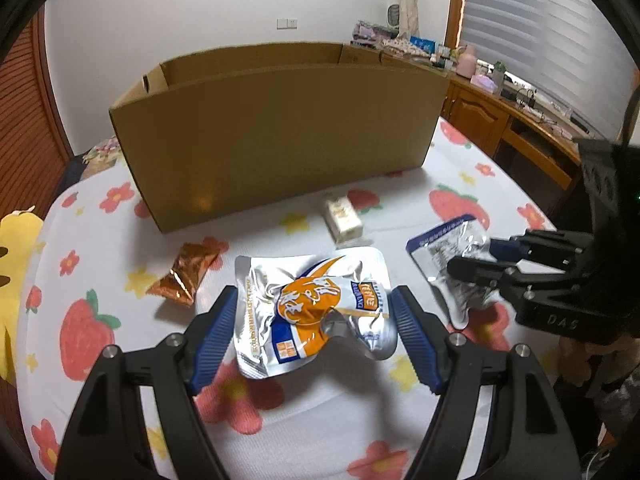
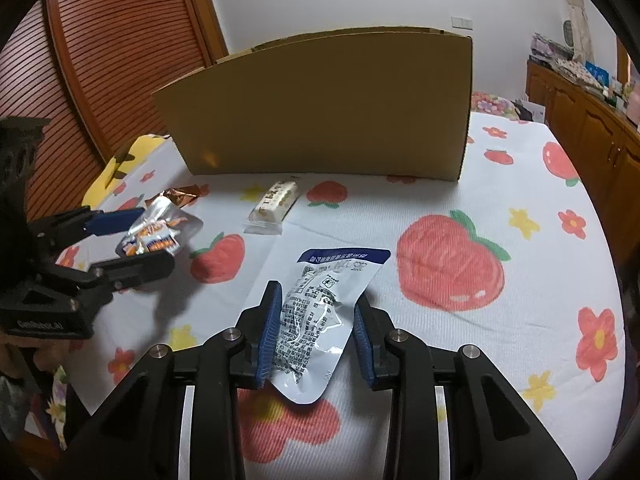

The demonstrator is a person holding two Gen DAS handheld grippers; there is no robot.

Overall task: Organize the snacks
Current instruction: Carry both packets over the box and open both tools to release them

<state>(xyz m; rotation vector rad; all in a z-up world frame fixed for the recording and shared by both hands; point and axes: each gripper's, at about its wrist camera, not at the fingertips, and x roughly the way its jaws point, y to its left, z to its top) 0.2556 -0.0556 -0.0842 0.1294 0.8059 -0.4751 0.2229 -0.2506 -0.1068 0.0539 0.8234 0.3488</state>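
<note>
My left gripper is shut on a crumpled silver and orange pouch, both blue pads pressing its sides, and the pouch hangs a little above the strawberry-print cloth. In the right wrist view the left gripper shows at the left edge with that pouch. My right gripper is shut on a silver pouch with a blue band, printed side up, low over the cloth. In the left wrist view the right gripper and its pouch are at the right.
A tall open cardboard box stands behind the snacks. In front of it lie a white wrapped bar and a copper foil packet. A yellow cushion sits at the left edge. Wooden cabinets line the right wall.
</note>
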